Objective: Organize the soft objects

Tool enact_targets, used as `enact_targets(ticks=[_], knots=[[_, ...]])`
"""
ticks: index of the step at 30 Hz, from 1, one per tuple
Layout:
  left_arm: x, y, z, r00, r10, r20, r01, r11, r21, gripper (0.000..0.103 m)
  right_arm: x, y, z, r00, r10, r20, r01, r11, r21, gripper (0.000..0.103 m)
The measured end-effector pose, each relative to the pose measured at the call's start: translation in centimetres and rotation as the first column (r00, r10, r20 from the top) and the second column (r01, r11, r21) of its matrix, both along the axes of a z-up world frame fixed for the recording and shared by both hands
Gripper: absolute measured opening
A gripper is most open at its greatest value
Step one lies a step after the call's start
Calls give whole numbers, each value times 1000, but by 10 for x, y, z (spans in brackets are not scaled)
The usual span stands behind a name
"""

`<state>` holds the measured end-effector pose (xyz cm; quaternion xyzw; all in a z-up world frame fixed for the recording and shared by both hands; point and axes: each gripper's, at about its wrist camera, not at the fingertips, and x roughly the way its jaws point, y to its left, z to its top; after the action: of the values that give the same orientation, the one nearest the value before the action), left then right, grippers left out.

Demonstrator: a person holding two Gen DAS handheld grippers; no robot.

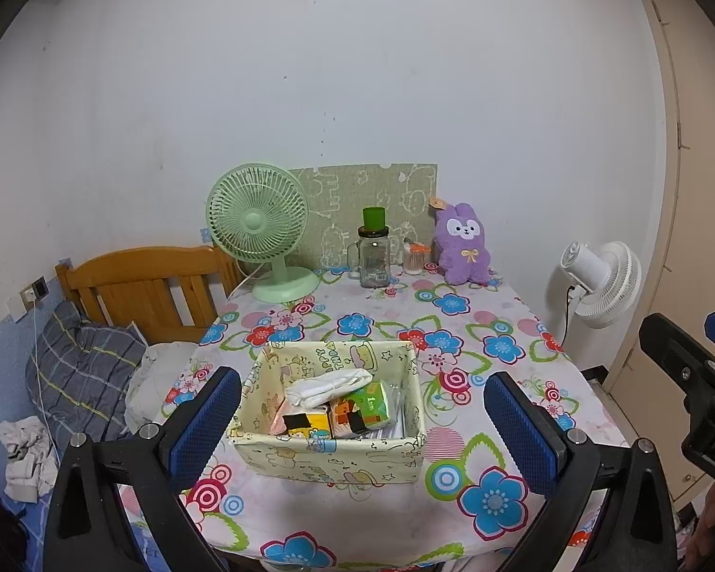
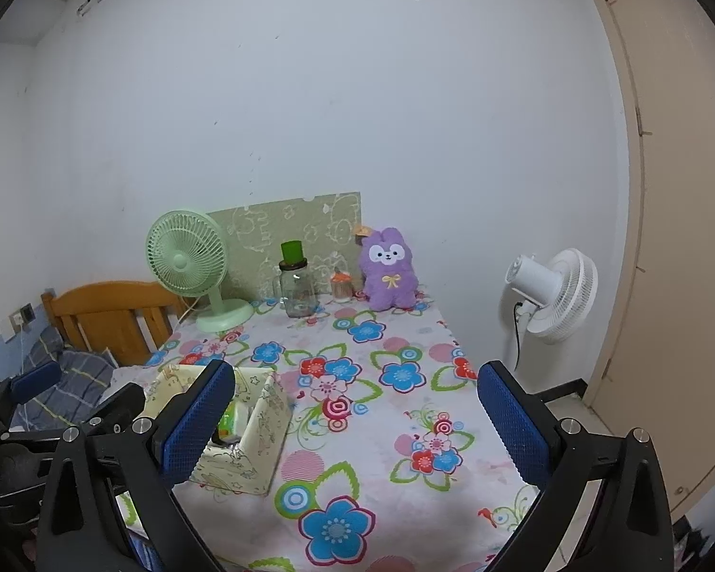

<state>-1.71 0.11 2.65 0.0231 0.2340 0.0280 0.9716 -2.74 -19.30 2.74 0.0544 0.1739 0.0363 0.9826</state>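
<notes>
A pale yellow fabric box (image 1: 326, 457) with cartoon prints stands on the flowered tablecloth near the front edge. Inside lie a folded white cloth (image 1: 326, 387) and colourful tissue packs (image 1: 338, 417). My left gripper (image 1: 362, 422) is open, its blue pads on either side of the box and apart from it. A purple plush rabbit (image 1: 463, 245) sits upright at the back of the table, also in the right wrist view (image 2: 390, 269). My right gripper (image 2: 357, 422) is open over bare tablecloth, with the box (image 2: 243, 448) beside its left finger. Nothing is held.
At the back stand a green desk fan (image 1: 260, 229), a glass jar with a green lid (image 1: 374, 255) and a small orange-topped jar (image 1: 413, 257). A white floor fan (image 1: 605, 281) stands right of the table. A wooden bed (image 1: 143, 286) with bedding lies to the left.
</notes>
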Motion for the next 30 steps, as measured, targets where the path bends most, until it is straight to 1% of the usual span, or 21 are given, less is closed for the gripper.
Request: enact_targets(ticks=[30], knots=[[2,3,-1,1000,8,-2,-8,1000,-2,103,9,9,-4,1000,22,-18,-22,1000,-8,103]])
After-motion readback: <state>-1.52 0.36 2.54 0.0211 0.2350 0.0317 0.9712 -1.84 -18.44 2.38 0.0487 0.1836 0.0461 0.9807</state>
